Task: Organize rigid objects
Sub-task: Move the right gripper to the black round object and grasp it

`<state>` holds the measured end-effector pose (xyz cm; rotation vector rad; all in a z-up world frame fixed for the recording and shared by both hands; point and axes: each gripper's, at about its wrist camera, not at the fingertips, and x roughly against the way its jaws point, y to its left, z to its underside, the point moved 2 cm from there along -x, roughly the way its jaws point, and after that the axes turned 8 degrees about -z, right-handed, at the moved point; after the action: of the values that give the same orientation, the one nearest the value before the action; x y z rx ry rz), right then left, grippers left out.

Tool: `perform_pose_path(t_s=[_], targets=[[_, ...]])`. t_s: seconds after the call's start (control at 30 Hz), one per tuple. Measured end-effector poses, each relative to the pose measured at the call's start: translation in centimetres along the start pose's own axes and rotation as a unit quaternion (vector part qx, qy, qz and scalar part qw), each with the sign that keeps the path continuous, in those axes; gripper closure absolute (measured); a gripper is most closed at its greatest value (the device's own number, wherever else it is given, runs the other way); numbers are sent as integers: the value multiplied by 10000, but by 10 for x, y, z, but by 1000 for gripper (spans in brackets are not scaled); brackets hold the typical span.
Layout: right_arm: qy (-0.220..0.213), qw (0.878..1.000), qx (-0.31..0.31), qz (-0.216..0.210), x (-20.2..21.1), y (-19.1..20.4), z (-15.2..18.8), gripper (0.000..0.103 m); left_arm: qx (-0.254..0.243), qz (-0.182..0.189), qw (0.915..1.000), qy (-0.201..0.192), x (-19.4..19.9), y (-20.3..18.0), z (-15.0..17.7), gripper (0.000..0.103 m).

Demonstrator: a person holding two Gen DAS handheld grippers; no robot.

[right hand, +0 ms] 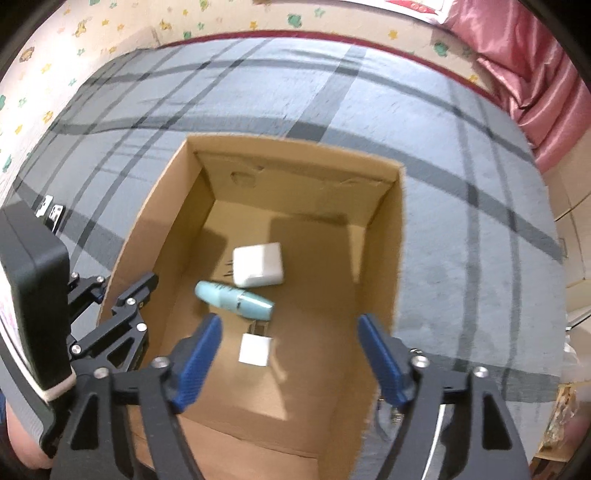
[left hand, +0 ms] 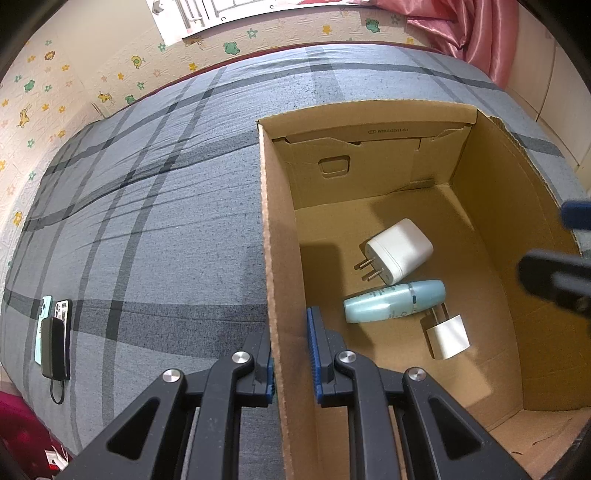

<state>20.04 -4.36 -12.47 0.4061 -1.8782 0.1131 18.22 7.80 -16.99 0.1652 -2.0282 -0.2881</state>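
Observation:
An open cardboard box [left hand: 280,258] [right hand: 295,147] lies on a grey plaid bed. On its floor are a large white charger [left hand: 400,251] [right hand: 260,264], a teal bottle [left hand: 395,301] [right hand: 236,299] lying on its side, and a small white charger [left hand: 447,336] [right hand: 255,349]. My left gripper [left hand: 291,363] [right hand: 125,295] is shut on the box's left wall, one pad on each side. My right gripper [right hand: 289,321] hangs open above the box with nothing between its blue pads; the small charger lies below the gap. In the left wrist view one right finger [left hand: 550,277] shows at the right edge.
Two phones and a dark power bank [left hand: 53,332] lie on the bed sheet [left hand: 166,221] far left of the box. A sticker-covered wall runs behind the bed. A pink curtain [left hand: 472,29] [right hand: 524,74] hangs at the back right.

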Motion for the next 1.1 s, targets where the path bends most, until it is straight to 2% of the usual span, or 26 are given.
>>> perform_pose_path(t_s=[0.13,0.23,0.63,1.1], targets=[[-150,9997,-130,133,11,-21,-7,2,-5,-7,10000,1,0,0,0,88],[-200,9994,-211,174,19,-33,-6,0,-4,-8,10000,2,0,0,0,88],[-396,9959,-716,392,49,-92,11,0,3,-8,10000,0,1,0,0,88],[-280,9876,-1371,706,62,-165,60,0,1,-29,10000,-4,2,-2,-1,88]])
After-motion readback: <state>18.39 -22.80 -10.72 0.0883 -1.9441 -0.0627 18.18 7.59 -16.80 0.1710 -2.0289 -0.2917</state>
